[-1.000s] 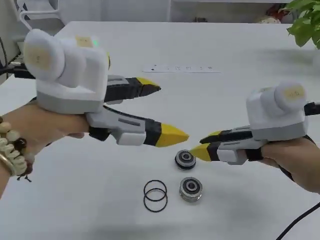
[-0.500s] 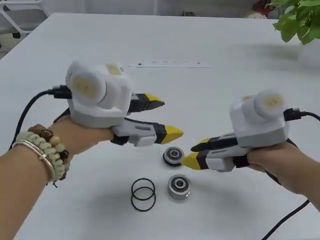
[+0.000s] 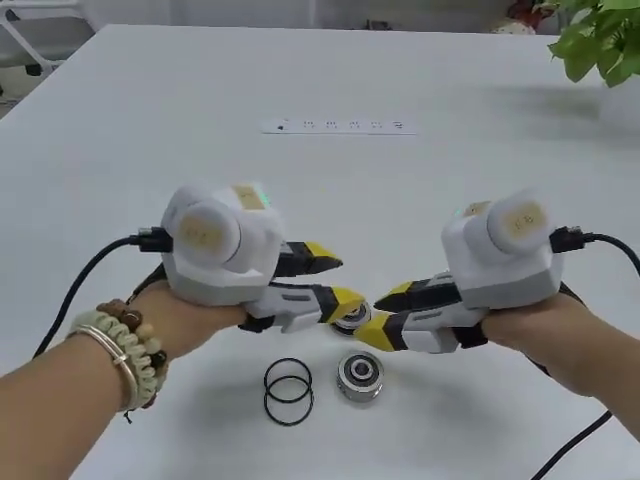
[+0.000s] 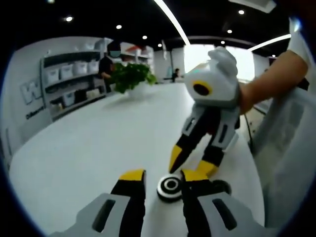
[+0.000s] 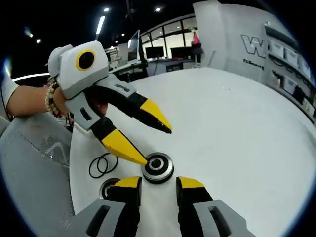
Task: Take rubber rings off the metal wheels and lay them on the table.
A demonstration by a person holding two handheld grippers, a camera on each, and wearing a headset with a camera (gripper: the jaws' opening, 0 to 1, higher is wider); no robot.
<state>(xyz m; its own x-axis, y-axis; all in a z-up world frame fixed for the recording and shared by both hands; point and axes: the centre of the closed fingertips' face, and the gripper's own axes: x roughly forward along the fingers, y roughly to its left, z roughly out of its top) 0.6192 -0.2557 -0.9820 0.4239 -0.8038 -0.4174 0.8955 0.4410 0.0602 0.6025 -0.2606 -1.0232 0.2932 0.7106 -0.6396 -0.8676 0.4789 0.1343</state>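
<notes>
A metal wheel with a black rubber rim lies on the white table; it also shows as the wheel and the wheel. My left gripper is open, its lower jaw tip at the wheel's left side. My right gripper is open too, its jaws pointing at the wheel from the right. A bare silver wheel sits just in front. Two loose black rubber rings overlap beside it on the left. In the gripper views the wheel lies just ahead of my left gripper and my right gripper.
A white power strip lies further back on the table. A green plant stands at the far right corner. Cables trail from both grippers toward the near edge. Shelves line the room beyond the table.
Both grippers have come down and inward until their jaw tips flank the rimmed wheel. The wheels and rings have not moved on the table.
</notes>
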